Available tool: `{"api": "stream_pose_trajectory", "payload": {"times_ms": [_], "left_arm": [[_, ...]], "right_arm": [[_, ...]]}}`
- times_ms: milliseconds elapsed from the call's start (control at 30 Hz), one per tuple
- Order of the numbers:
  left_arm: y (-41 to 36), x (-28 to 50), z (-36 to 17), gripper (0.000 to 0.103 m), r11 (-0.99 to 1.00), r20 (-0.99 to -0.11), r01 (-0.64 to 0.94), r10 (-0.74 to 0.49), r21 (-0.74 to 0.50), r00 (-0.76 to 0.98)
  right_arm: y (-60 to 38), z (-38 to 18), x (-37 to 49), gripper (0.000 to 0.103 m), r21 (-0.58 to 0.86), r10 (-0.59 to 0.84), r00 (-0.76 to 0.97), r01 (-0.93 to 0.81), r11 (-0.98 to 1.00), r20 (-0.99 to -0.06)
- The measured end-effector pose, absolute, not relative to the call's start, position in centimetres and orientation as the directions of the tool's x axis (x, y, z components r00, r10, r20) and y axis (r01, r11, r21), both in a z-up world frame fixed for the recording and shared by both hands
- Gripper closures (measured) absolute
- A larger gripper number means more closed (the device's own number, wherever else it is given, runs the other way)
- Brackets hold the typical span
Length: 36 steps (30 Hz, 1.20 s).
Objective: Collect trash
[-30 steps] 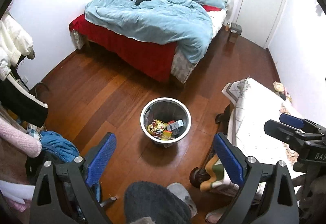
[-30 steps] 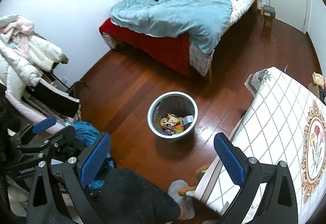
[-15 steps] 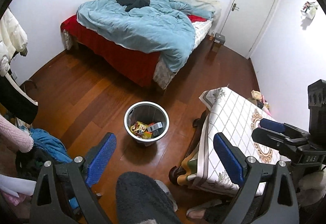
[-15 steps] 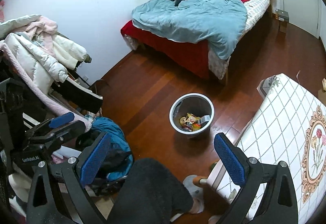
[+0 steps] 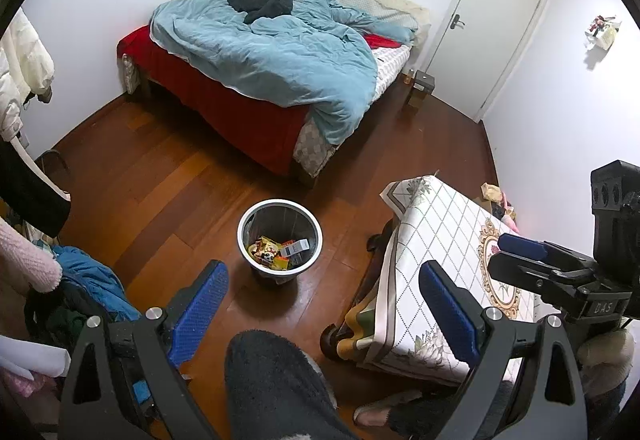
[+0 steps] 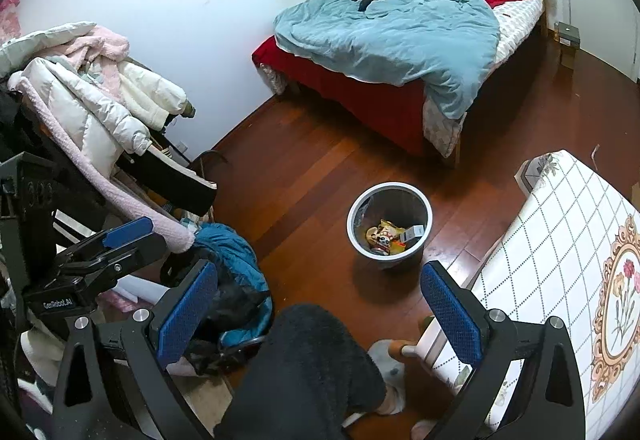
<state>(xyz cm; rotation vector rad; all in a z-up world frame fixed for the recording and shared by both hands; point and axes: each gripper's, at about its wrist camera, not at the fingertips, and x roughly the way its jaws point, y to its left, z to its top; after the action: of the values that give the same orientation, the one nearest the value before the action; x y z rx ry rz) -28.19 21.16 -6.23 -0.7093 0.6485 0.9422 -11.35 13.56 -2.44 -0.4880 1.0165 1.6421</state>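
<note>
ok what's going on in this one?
A person holds two grippers over a bedroom floor. Both the left gripper and right gripper are open and empty. The bin stands on the floor between the bed and the table, with wrappers already inside. Nothing is being handled right now.

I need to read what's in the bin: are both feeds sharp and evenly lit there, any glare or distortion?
Left wrist view: bin sharp, wrappers legible as shapes, soft shadow in front, floor sheen mild. Right wrist view: bin also sharp; fisheye bends the walls and table edges, corners vignette black.
</note>
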Motion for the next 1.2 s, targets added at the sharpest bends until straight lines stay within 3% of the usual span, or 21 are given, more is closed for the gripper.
{"api": "stream_pose_trajectory", "payload": {"times_ms": [767,900,1200], "left_arm": [[21.6,-27.3,-6.2,0.005,0.401,-0.767,-0.875,0.460,-0.270,0.447],[21.7,-27.3,-6.2,0.000,0.403,-0.770,-0.875,0.458,-0.267,0.445],[21.9,-27.4,-6.3,0.000,0.394,-0.773,-0.879,0.456,-0.268,0.440]], "right_arm": [[15.0,-2.3,-11.5,0.000,0.353,0.555,-0.317,-0.935,-0.045,-0.769],[15.0,-2.4,-11.4,0.000,0.356,0.554,-0.317,-0.934,-0.040,-0.769],[15.0,-3.0,-11.6,0.000,0.353,0.545,-0.321,-0.934,-0.049,-0.775]]}}
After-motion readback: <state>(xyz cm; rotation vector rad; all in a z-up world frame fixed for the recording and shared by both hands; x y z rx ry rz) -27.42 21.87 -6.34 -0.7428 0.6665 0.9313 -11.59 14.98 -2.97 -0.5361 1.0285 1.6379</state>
